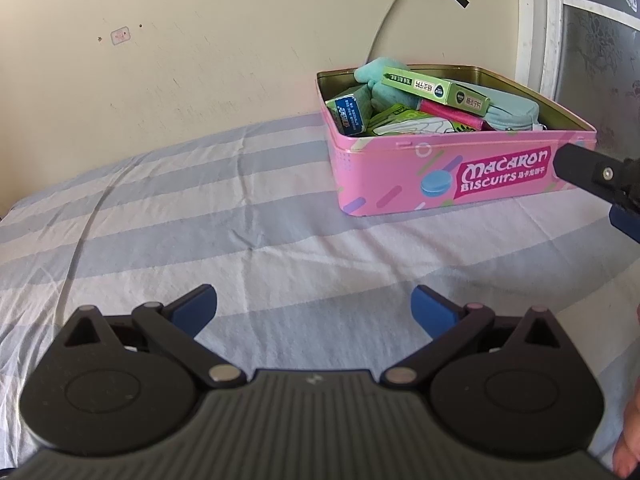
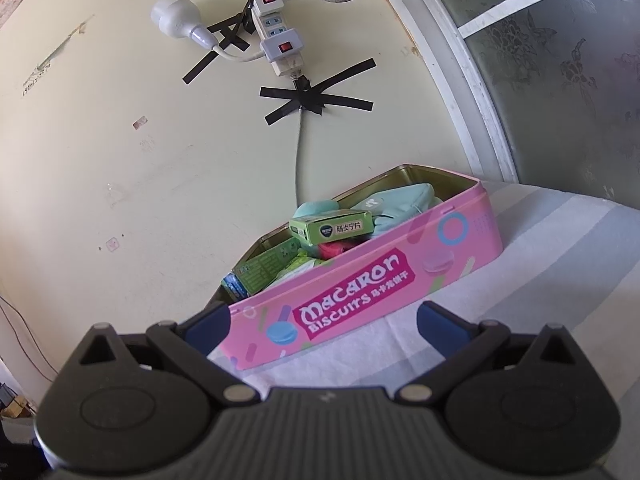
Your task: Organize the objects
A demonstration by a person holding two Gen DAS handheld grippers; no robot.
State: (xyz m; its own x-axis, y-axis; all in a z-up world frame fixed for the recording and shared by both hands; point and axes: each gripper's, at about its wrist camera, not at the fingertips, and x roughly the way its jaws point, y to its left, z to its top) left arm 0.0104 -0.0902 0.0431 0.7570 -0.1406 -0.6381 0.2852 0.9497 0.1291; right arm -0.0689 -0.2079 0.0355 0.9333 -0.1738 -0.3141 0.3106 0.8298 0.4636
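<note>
A pink "Macaron Biscuits" tin (image 1: 452, 176) (image 2: 360, 292) stands open on the striped bed sheet near the wall. Inside lie a long green box (image 1: 436, 87) (image 2: 332, 229), a teal pouch (image 1: 500, 110) (image 2: 404, 200), a pink item (image 1: 448, 114) (image 2: 336, 249), and other green and blue packets. My left gripper (image 1: 314, 312) is open over bare sheet, well in front of the tin and to its left. My right gripper (image 2: 324, 328) is open and empty, held close to the tin's front wall. One black finger (image 1: 588, 172) of the right gripper shows at the left wrist view's right edge.
The blue-and-white striped sheet (image 1: 200, 220) stretches wide to the tin's left. A power strip (image 2: 276, 36), a plug and a cable are taped to the wall above the tin. A frosted window (image 2: 560, 80) borders the right. A hand (image 1: 632, 432) shows at the lower right edge.
</note>
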